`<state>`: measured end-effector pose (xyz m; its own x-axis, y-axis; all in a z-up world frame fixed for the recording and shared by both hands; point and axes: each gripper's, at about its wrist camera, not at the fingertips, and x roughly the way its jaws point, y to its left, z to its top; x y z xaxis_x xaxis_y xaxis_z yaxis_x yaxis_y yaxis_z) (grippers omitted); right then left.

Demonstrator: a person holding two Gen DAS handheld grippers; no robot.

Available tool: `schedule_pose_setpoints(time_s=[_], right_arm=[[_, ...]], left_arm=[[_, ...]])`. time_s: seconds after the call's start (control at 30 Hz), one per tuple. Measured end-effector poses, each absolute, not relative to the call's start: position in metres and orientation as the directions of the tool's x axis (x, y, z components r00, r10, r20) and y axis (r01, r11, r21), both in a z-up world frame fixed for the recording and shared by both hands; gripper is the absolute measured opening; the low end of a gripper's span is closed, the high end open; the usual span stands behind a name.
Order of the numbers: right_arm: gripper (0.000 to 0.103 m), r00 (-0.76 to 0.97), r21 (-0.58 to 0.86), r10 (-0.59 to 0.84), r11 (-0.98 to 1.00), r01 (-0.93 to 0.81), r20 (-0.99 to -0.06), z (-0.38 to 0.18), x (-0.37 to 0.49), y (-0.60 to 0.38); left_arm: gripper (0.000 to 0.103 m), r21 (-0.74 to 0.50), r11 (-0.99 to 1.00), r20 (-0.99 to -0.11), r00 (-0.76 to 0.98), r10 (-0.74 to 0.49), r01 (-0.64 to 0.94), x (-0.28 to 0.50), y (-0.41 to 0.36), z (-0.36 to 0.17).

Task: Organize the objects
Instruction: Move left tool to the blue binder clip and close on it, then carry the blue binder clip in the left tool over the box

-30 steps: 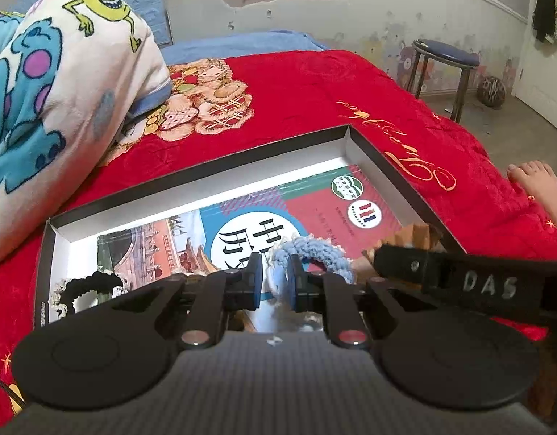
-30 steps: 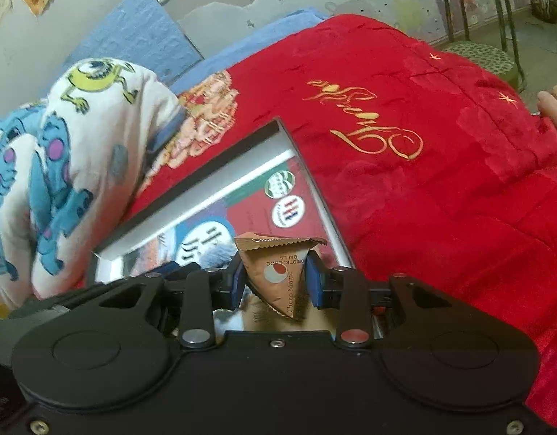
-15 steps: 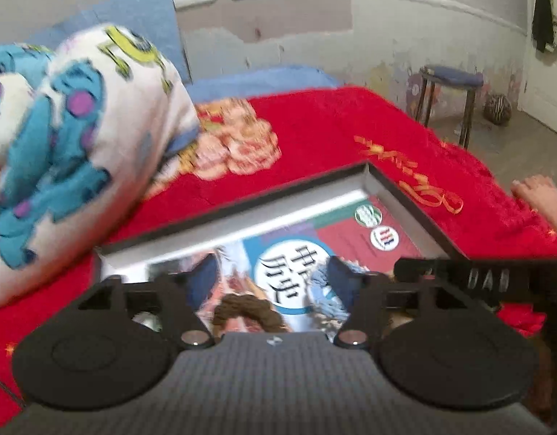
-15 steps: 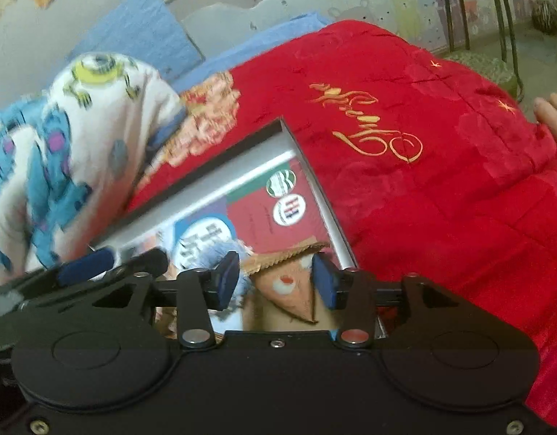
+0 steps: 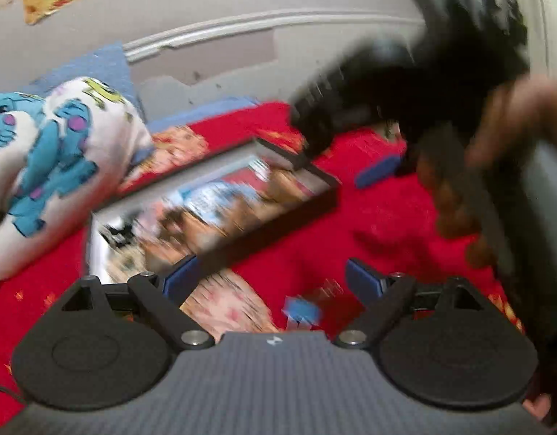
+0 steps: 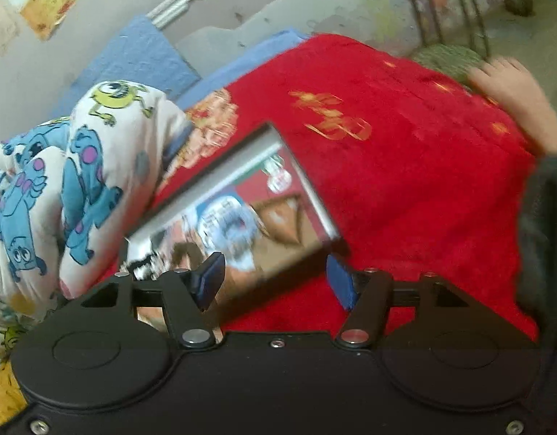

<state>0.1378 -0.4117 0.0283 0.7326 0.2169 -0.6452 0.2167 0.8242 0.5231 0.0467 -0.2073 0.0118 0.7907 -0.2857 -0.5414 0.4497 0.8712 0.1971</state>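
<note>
red blanket (image 6: 405, 195) looked plush, fuzzy cloth; box (image 6: 316, 195) had smooth cardboard walls, glossy printed paper inside; left cartoon blanket (image 6: 97, 166) soft fleece; far stool (image 6: 441, 3) metal-legged.

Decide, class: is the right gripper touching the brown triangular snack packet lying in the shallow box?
Apart. The right wrist view shows the right gripper opening with nothing between its fingers, while the snack packet lies beyond them inside the box.

Left claw (image 5: 273, 278): jaws opening, wide apart, nothing between the pads, angled downward. Right claw (image 6: 274, 281): jaws opening, nothing held, angled downward; in the left view it appears blurred at far right, gripped by a hand (image 5: 510, 116).
</note>
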Motion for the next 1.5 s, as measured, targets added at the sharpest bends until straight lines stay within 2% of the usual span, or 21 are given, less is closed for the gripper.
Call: schedule_pose_setpoints(time_s=[0.1,0.2,0.3,0.33,0.43,0.7,1.13,1.3,1.5], right_arm=[[0.061,0.745,0.574,0.251,0.792,0.209,-0.618,0.020,0.107,-0.413],[0.061,0.699,0.560,0.290,0.807,0.188,-0.654,0.009,0.096,-0.411],[0.061,0.695,0.517,0.261,0.836,0.184,-0.670,0.009,0.096,-0.408],[0.061,0.698,0.533,0.277,0.828,0.175,-0.660,0.009,0.096,-0.409],[0.061,0.688,0.570,0.311,0.801,0.182,-0.656,0.004,0.098,-0.413],[0.061,0.672,0.535,0.292,0.824,0.184,-0.681,-0.002,0.102,-0.412],[0.061,0.656,0.444,0.277,0.891,0.099,-0.702,-0.004,0.095,-0.385],[0.061,0.625,0.370,0.268,0.928,0.036,-0.733,-0.012,0.095,-0.362],[0.061,0.600,0.310,0.257,0.951,-0.016,-0.758,-0.024,0.103,-0.329]], left_arm=[[0.087,0.237,0.864,-0.556,0.791,-0.255,0.444,0.046,-0.219,-0.007],[0.073,0.225,0.874,-0.591,0.774,-0.229,0.430,0.057,-0.221,-0.020],[0.046,0.195,0.888,-0.651,0.732,-0.201,0.417,0.070,-0.218,-0.035],[0.043,0.182,0.890,-0.664,0.720,-0.202,0.418,0.071,-0.216,-0.039],[0.023,0.166,0.891,-0.664,0.716,-0.217,0.424,0.072,-0.215,-0.042],[0.022,0.108,0.902,-0.669,0.702,-0.245,0.419,0.067,-0.202,-0.035],[0.022,0.136,0.877,-0.632,0.722,-0.283,0.462,0.059,-0.137,-0.023],[0.021,0.185,0.886,-0.575,0.778,-0.253,0.425,0.059,-0.127,-0.025],[0.021,0.089,0.918,-0.596,0.759,-0.262,0.386,0.076,-0.115,-0.021]])
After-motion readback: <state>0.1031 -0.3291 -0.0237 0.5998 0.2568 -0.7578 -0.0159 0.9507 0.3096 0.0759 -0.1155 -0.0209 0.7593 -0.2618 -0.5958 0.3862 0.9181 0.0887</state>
